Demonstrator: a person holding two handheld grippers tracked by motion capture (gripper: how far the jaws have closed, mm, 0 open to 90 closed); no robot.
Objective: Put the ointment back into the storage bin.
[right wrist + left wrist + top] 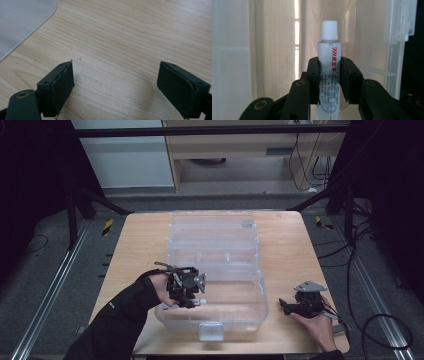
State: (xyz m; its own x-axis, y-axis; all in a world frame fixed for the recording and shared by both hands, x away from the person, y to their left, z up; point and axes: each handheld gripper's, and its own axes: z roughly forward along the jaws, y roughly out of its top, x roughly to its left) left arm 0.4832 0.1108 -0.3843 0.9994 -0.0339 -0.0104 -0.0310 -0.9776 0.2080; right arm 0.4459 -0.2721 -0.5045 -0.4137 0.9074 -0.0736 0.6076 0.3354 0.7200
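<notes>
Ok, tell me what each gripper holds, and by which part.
Left gripper clamps the white tube around its body, below the cap. Right gripper holds nothing.

white tube [328,53] red lettering, black jaws

At centre frame, your left gripper [187,289] holds a white-capped tube [199,302] over the clear plastic box [235,317]; at lower right, your right gripper [286,306] rests on the wooden table [140,240].
</notes>
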